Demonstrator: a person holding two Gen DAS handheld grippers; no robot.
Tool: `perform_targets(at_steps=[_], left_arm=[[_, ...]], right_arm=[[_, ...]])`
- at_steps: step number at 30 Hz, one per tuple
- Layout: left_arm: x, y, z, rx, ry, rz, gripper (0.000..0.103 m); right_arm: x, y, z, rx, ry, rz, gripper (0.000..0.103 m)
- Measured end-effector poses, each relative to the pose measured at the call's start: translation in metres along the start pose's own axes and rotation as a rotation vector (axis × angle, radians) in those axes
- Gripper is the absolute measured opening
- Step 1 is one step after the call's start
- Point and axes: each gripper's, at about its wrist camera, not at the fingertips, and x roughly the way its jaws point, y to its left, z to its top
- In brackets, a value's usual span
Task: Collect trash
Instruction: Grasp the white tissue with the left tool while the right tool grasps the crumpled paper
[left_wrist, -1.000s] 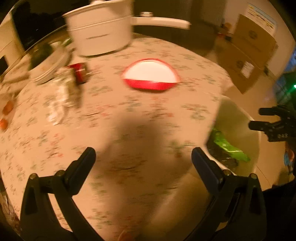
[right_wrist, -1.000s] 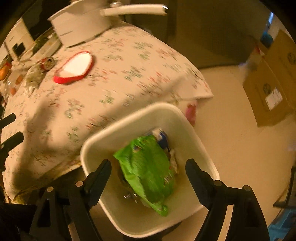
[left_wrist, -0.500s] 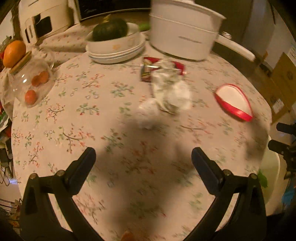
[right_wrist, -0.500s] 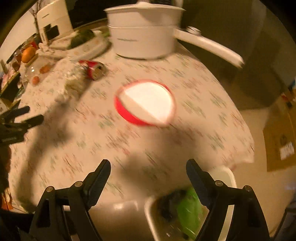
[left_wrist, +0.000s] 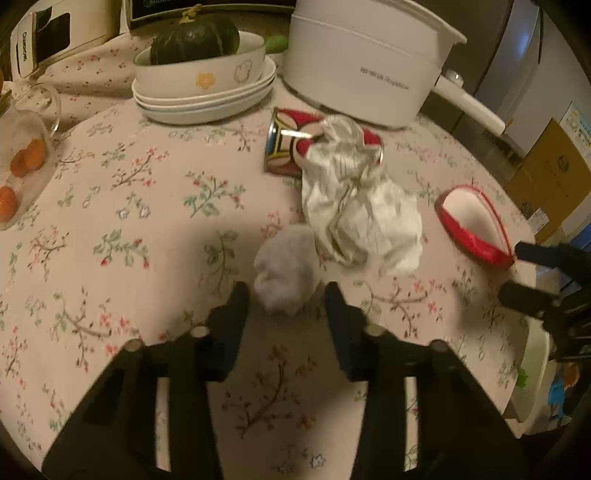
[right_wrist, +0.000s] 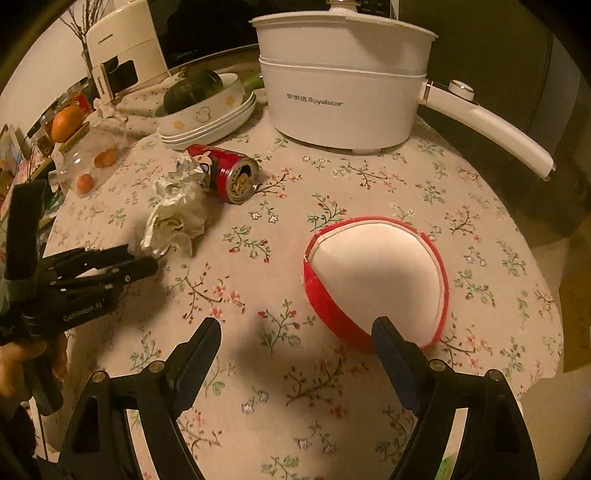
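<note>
A round table (right_wrist: 369, 192) under a floral cloth fills both views in dim, warm light, with a white pot (right_wrist: 343, 81) and its long handle at the far edge, stacked bowls (left_wrist: 203, 88) holding a dark squash (left_wrist: 194, 37), and a glass jar (left_wrist: 22, 147) of small orange fruit at the left. Your left gripper (left_wrist: 286, 301) points down at a small grey-white wad (left_wrist: 286, 273) on the cloth; its jaws are closing, the wad's near end lies between the fingertips, and a gap shows on each side, so nothing is clamped. Just beyond the wad, touching it, lies a larger crumpled wrapper (left_wrist: 362, 210), and behind that a red can (left_wrist: 291, 147) lies on its side, partly covered by the wrapper. A flattened red-and-white cup (right_wrist: 376, 277) rests well to the right, near the table's edge. Your right gripper (right_wrist: 295, 343) hovers over the cloth with its jaws wide apart and empty, the right finger (right_wrist: 391, 347) overlapping the cup's near rim in its own view; whether they touch you cannot tell. From that view your left hand (right_wrist: 22, 365) shows at the far left, gripping its tool. A white bin (left_wrist: 535, 373) stands below the table's right edge.
</note>
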Motion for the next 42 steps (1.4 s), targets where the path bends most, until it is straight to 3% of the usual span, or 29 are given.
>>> perform_targets(at_steps=[1, 4, 11, 18, 24, 27, 30, 33, 36, 42], left_arm=[[0.0, 0.002, 0.001, -0.009, -0.003, -0.022, 0.026], [-0.003, 0.007, 0.003, -0.029, 0.006, -0.072, 0.022], [-0.04, 0.032, 0.001, -0.094, -0.008, -0.01, 0.021], [-0.066, 0.066, -0.013, -0.196, -0.017, 0.027, 0.021], [-0.066, 0.078, -0.02, -0.209, -0.005, 0.064, 0.021], [-0.066, 0.082, -0.021, -0.215, -0.006, 0.068, 0.021], [-0.067, 0.085, -0.021, -0.224, -0.01, 0.065, 0.021], [-0.067, 0.087, -0.021, -0.23, -0.01, 0.062, 0.021], [-0.067, 0.086, -0.022, -0.233, -0.008, 0.063, 0.021], [-0.076, 0.076, -0.023, -0.229, -0.023, 0.05, 0.021]], right_arm=[[0.001, 0.0, 0.001, 0.002, 0.001, -0.002, 0.085], [0.005, -0.001, 0.003, 0.009, 0.0, 0.003, 0.085], [0.012, 0.016, 0.022, 0.048, -0.047, 0.088, 0.085], [0.036, 0.064, 0.046, 0.08, -0.06, 0.215, 0.085], [0.069, 0.096, 0.063, 0.099, -0.031, 0.237, 0.085], [0.079, 0.105, 0.066, 0.082, -0.023, 0.2, 0.085], [0.087, 0.108, 0.066, 0.067, -0.013, 0.201, 0.071], [0.085, 0.115, 0.065, 0.024, -0.022, 0.225, 0.043], [0.077, 0.118, 0.063, -0.01, -0.04, 0.226, 0.03], [0.052, 0.117, 0.057, -0.053, -0.055, 0.205, 0.028]])
